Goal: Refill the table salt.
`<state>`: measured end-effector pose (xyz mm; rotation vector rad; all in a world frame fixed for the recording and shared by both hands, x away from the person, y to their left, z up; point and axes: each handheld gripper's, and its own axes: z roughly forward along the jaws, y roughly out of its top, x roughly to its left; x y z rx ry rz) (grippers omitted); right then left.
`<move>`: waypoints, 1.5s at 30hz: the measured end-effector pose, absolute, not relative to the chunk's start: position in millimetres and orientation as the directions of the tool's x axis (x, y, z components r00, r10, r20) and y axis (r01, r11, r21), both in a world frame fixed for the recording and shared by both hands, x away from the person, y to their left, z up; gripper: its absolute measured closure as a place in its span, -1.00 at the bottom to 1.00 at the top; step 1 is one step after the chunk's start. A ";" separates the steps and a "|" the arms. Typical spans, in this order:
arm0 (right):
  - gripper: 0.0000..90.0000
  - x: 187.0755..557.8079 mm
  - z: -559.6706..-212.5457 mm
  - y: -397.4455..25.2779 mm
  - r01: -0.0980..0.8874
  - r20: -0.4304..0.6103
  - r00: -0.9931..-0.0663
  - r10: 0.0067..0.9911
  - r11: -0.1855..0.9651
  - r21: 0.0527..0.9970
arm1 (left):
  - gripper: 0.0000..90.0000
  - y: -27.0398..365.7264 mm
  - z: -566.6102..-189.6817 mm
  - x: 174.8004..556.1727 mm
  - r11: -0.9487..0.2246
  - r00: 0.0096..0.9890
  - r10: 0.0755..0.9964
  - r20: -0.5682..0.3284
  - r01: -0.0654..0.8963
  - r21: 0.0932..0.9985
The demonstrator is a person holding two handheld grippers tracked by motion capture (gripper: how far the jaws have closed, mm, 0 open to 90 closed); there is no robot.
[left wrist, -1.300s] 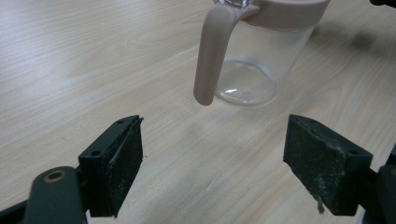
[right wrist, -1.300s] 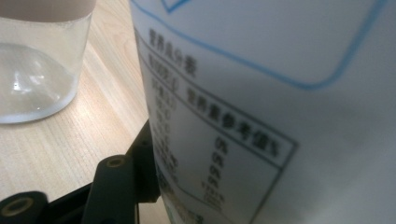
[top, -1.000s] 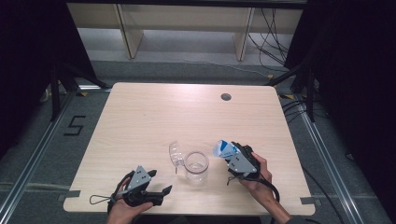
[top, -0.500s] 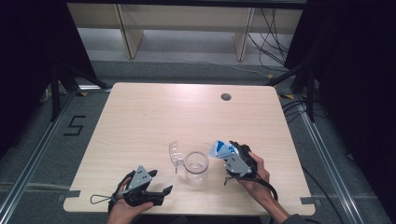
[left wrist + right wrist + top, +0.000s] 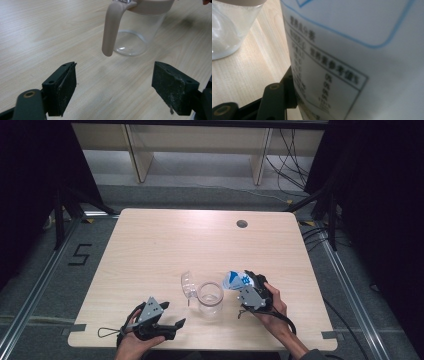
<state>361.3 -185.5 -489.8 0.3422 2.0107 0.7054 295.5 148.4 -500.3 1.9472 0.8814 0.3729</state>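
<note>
pitcher point(image 5: 210, 298) stands upright near the table's point(image 5: 165, 245) front edge, its clear lid point(image 5: 188, 283) lying just behind and to its left. my right claw point(image 5: 246, 285) is clamped on a white and blue pouch point(image 5: 235, 280), tipped toward the pitcher's rim, likely so i can pour (nothing falls yet). my left claw point(image 5: 172, 315) rests low at the pitcher's left, jaws wide apart, aimed at its beige handle point(image 5: 110, 32), probably ready to steady it.

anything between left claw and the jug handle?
Nothing: bare tabletop between the open left claw and the jug handle, in the left gripper view.
</note>
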 end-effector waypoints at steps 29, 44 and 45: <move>0.03 359.6 -488.1 -178.7 -0.114 -0.822 -0.422 0.382 0.877 0.466 | -0.57 147.7 -502.2 297.6 -0.287 0.684 0.721 -0.112 0.442 0.850; 0.04 360.1 -491.9 -173.1 -0.123 -0.865 -0.377 0.331 0.908 0.401 | -0.57 148.8 -501.6 298.3 -0.310 0.697 0.711 -0.092 0.428 0.849; 0.04 360.4 -491.9 -172.5 -0.123 -0.867 -0.373 0.331 0.908 0.400 | -0.57 148.2 -501.9 298.2 -0.301 0.695 0.713 -0.098 0.429 0.852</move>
